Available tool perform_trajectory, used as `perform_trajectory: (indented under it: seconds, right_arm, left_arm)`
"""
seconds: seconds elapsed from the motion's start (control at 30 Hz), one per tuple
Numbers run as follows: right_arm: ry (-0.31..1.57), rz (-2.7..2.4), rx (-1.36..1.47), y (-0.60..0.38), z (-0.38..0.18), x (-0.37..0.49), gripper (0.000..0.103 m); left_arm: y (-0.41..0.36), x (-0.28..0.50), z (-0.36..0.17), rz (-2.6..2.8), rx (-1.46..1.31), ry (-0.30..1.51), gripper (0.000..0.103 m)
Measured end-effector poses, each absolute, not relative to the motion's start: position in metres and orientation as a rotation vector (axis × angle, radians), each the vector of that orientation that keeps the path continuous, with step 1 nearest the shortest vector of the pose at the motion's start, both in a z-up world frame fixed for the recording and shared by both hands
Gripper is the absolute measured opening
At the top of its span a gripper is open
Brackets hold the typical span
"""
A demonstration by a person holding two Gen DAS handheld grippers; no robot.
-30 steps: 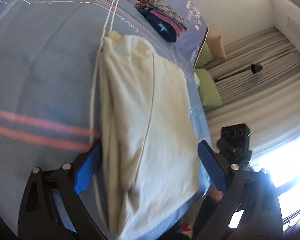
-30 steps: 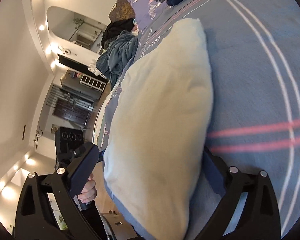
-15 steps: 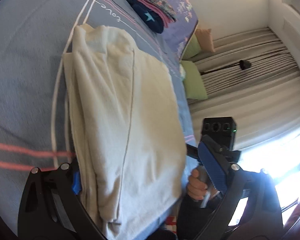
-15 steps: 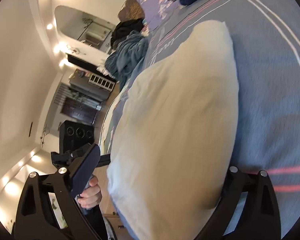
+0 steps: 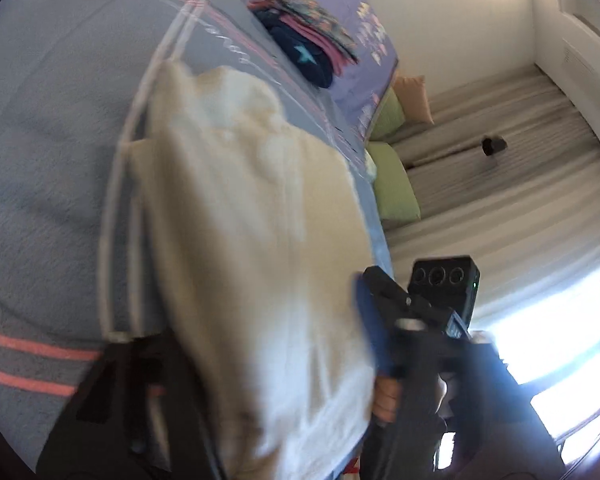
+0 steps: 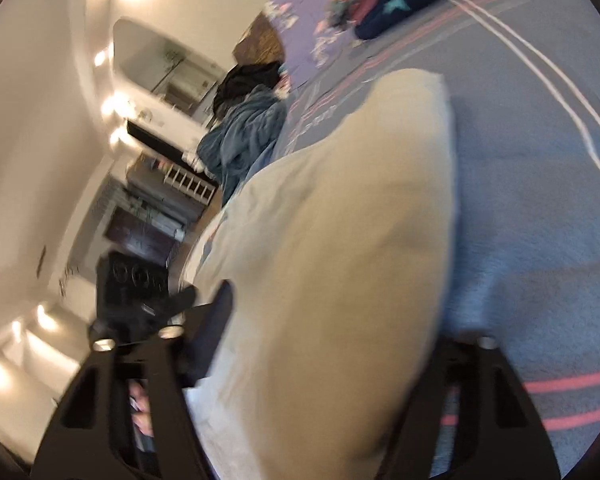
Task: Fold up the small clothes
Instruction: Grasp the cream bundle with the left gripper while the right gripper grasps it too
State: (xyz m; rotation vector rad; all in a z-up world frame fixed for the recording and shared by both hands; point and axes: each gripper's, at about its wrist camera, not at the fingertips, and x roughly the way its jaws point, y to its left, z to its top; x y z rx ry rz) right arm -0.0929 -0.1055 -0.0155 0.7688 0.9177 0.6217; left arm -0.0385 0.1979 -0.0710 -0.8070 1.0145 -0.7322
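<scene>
We are holding a folded cream garment between both grippers, over a grey-blue bedspread with pink and white stripes. In the left wrist view the left gripper is gripping the near end of the cloth, its fingers spread wide on either side of the fold, with the blue pad of one finger pressing the right edge; the other finger is hidden under the cloth. In the right wrist view the right gripper is likewise straddling the garment, jaws wide, the cloth filling the gap between them. Both views are blurring. The far end of the garment is lying on the bedspread. At the far side a stack of folded clothes is sitting well apart from it. Green cushions are leaning by the curtain on the right.
</scene>
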Motion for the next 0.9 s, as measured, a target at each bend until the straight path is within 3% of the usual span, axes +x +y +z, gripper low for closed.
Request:
perform_trajectory:
  seconds: [0.03,0.1,0.17,0.9]
  right_arm:
    - [0.914,0.596,0.781,-0.108,-0.017,-0.095,0.037]
    - [0.891,0.578,0.769,-0.107,-0.016,-0.101,0.028]
    - [0.862,0.564,0.739,-0.102,-0.008,-0.106,0.025]
    - [0.633,0.542,0.608,-0.114,0.097,-0.092,0.023]
  left_arm:
    - [0.206,-0.042,-0.076,-0.724,-0.851,1.003,0.020]
    - [0.214,-0.049,-0.080,-0.738,-0.885,0.960,0.020]
    - [0.212,-0.055,-0.076,-0.739,-0.859,0.937,0.020]
    - [0.177,-0.042,0.034,-0.850,-0.756,0.738,0.019]
